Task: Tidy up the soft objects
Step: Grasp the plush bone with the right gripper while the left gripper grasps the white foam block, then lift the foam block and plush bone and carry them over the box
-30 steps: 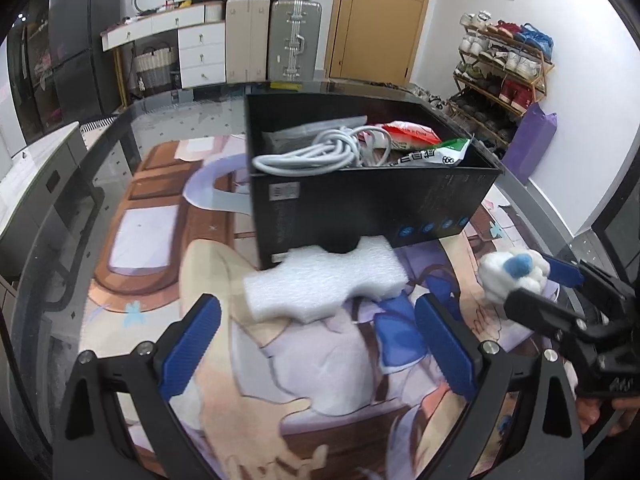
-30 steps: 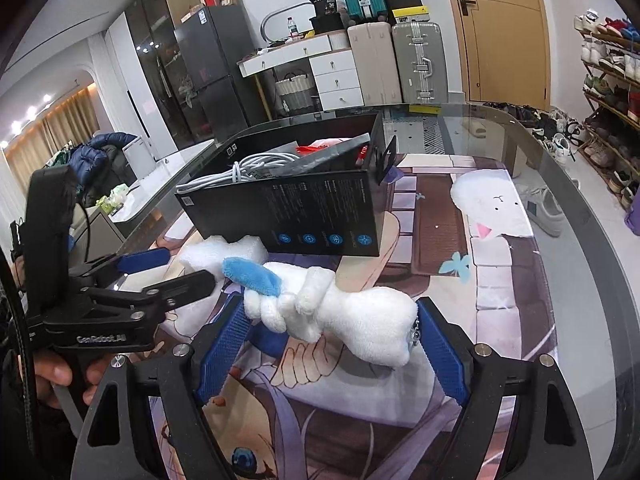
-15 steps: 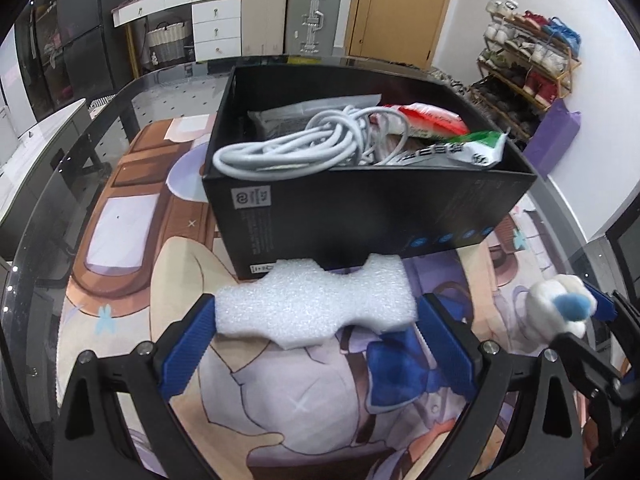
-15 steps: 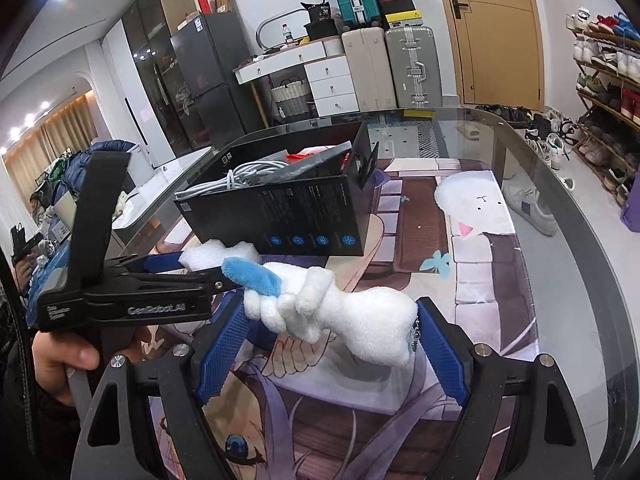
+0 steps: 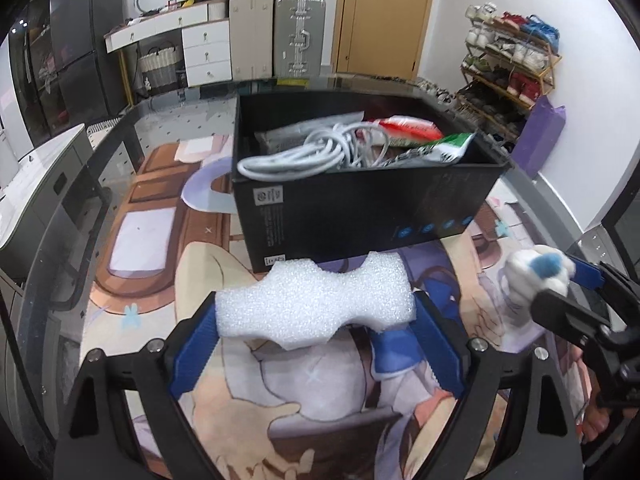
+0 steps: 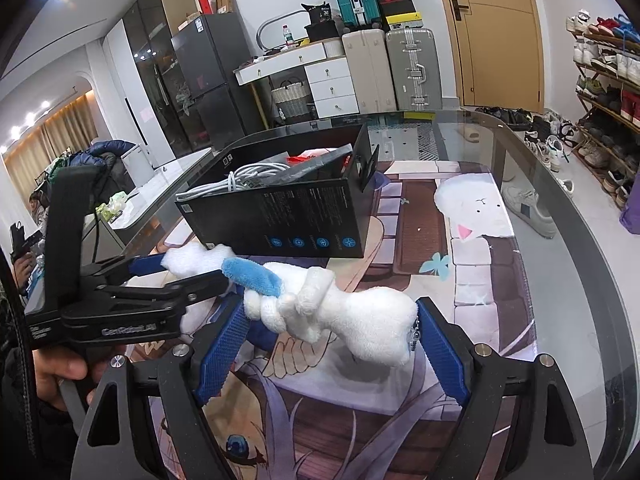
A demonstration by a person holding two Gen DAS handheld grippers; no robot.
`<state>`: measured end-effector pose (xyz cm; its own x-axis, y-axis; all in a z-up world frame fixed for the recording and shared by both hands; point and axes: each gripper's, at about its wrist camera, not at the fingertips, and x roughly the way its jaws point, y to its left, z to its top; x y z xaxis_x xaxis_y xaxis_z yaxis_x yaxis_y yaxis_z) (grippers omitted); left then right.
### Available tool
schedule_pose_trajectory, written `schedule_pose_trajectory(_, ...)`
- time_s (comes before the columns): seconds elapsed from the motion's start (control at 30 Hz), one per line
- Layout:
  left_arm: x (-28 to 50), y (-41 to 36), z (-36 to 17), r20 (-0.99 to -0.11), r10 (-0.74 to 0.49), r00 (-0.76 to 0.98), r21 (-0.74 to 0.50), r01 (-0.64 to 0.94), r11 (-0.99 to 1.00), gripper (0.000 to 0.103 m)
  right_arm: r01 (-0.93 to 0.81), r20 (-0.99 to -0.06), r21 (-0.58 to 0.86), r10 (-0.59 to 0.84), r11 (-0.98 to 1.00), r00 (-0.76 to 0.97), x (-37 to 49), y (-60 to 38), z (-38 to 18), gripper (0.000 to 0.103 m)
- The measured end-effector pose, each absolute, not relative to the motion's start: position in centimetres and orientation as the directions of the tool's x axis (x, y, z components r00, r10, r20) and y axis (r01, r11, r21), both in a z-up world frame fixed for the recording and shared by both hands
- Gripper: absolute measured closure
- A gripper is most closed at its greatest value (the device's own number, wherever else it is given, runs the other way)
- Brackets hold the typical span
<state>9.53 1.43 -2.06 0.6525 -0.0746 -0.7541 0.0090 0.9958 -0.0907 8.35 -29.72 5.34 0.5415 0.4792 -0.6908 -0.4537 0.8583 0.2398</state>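
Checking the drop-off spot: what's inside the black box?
The black box holds a coiled white cable, a grey pouch and red and green packets. Anything beneath them is hidden.

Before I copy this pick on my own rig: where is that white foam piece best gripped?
Grip the white foam piece across its two short ends, coming in level from the near side, as the left gripper does. Its long, waisted slab lies crosswise, so the flat ends meet the blue pads squarely.

Your left gripper point(image 5: 316, 326) clamps the white foam block point(image 5: 316, 300) just near of the black box point(image 5: 360, 204). At right, your right gripper point(image 5: 560, 284) holds a white plush toy point(image 5: 536, 272).
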Motion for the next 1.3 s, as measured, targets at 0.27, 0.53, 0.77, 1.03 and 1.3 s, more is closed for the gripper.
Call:
schedule_pose_trajectory(0.27,7.6,2.7,0.8,-0.703,-0.116,0.702,-0.127,0.037,0.991,0.013,-0.469,-0.665,0.248,0.501,0.848,0.554,8.1,-29.5,6.3,0.018)
schedule_pose_trajectory(0.53,7.7,3.5,3.2,-0.657,-0.146,0.739,-0.158,0.055,0.986,0.013,-0.492,-0.643,0.210,0.498,0.845,0.581,8.3,-28.3,8.5,0.018)
schedule_pose_trajectory(0.77,9.1,4.5,5.3,-0.619,-0.159,0.770,-0.163,0.072,0.984,0.013,-0.514,-0.623,0.175,0.499,0.840,0.602,9.4,-26.5,10.6,0.018)
schedule_pose_trajectory(1.03,11.4,5.2,6.2,-0.601,-0.171,0.781,-0.180,0.076,0.981,0.013,-0.518,-0.619,0.144,0.485,0.843,0.617,11.9,-24.7,11.3,0.018)
schedule_pose_trajectory(1.3,13.3,5.5,6.2,-0.601,-0.160,0.783,-0.176,0.066,0.982,0.013,-0.510,-0.617,0.123,0.468,0.851,0.633,15.0,-23.5,11.3,0.018)
